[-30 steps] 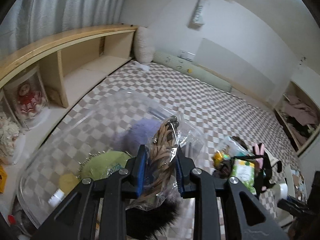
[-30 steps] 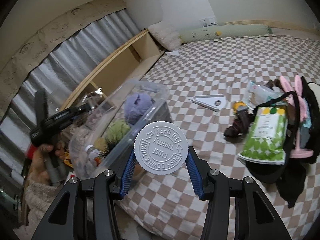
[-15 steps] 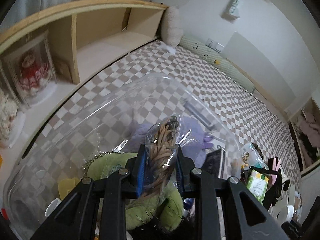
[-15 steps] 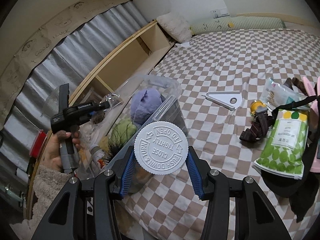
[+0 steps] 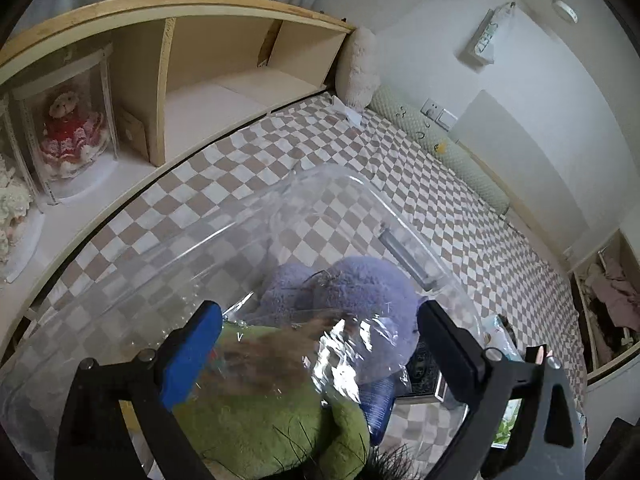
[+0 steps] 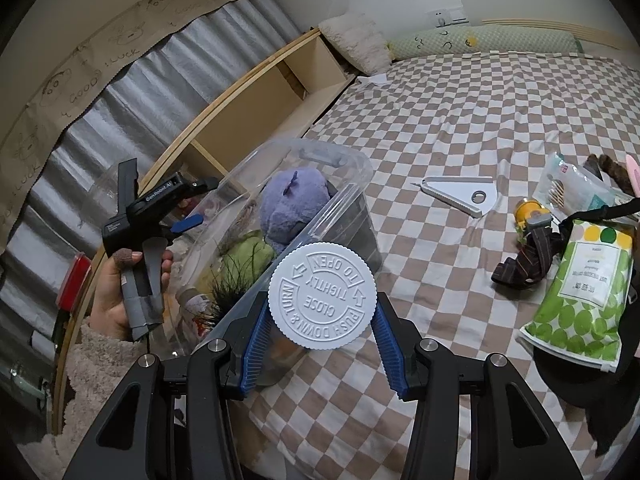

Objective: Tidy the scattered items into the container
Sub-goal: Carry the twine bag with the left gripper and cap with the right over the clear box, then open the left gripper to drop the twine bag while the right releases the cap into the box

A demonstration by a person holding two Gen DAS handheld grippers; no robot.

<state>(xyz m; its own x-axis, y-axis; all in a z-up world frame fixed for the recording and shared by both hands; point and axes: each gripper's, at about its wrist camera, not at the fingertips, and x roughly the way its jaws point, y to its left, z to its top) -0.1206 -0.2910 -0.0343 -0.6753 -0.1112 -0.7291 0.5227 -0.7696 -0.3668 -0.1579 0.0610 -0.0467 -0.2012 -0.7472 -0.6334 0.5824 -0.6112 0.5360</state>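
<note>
Currently the left gripper (image 5: pixel 316 344) hangs over the clear plastic storage container (image 5: pixel 360 188) on the checked bed (image 5: pixel 460 208); its fingers (image 5: pixel 192 352) are opening, spread wide. A clear cellophane packet of brown strands (image 5: pixel 288 348) lies between them, untouched, on the green plush toy (image 5: pixel 260 420) beside the purple plush toy (image 5: pixel 360 284). The right gripper (image 6: pixel 322 320) has its fingers (image 6: pixel 256 344) half apart, clamped on the white ribbed bottle cap (image 6: pixel 322 295) by the container's near wall.

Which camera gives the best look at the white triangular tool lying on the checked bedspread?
The right wrist view: the white triangular tool lies in full view, unobstructed, on the checked bedspread beyond the clear container. The left wrist view does not show it.
</note>
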